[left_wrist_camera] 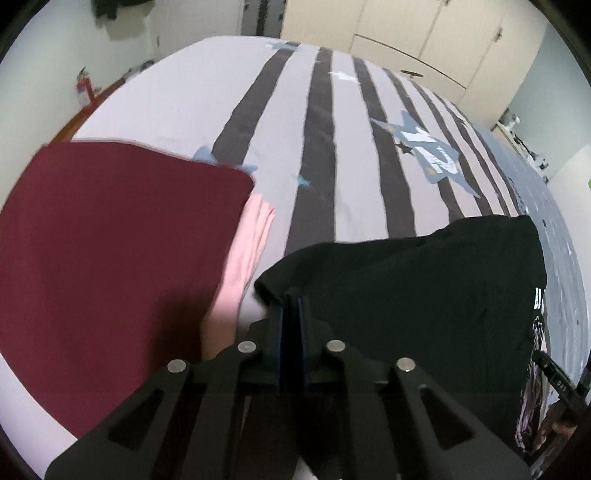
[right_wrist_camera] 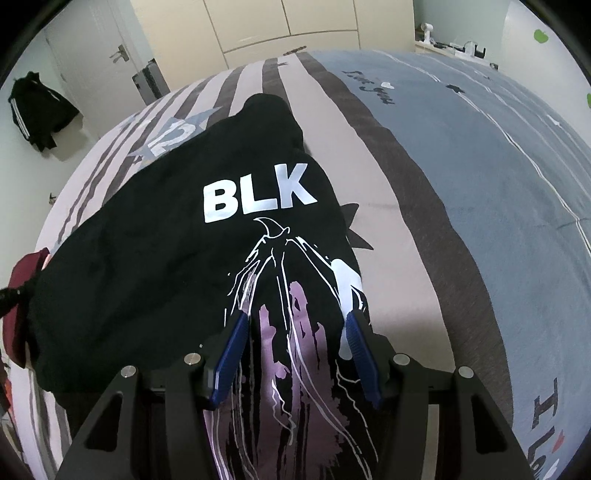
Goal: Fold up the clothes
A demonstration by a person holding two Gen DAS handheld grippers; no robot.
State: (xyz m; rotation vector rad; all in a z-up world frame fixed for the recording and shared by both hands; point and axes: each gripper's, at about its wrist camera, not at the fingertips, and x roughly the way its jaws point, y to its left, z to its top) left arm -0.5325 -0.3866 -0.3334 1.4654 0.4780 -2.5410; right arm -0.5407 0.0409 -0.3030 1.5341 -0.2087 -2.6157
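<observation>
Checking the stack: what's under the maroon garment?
A pink garment sticks out from under the maroon garment, on the bed. Anything further beneath is covered.

Black T-shirt (right_wrist_camera: 147, 266): matt cloth; bedspread (left_wrist_camera: 280, 122): soft woven cloth.

You're looking across a bed (left_wrist_camera: 184, 96) that fills the middle of both views, its cover grey with dark stripes (left_wrist_camera: 321, 147) and blue star prints; in the right wrist view the right half turns plain blue-grey (right_wrist_camera: 498, 184) with dark script. Behind it, along the top of the frame, stand cream wardrobe doors (left_wrist_camera: 424, 33). At upper left of the right wrist view you have a white door with a handle (right_wrist_camera: 120, 55) — and a black jacket (right_wrist_camera: 37, 110) hanging on the pale wall. At upper right, a cluttered shelf (right_wrist_camera: 458, 46). Light is even, soft.
</observation>
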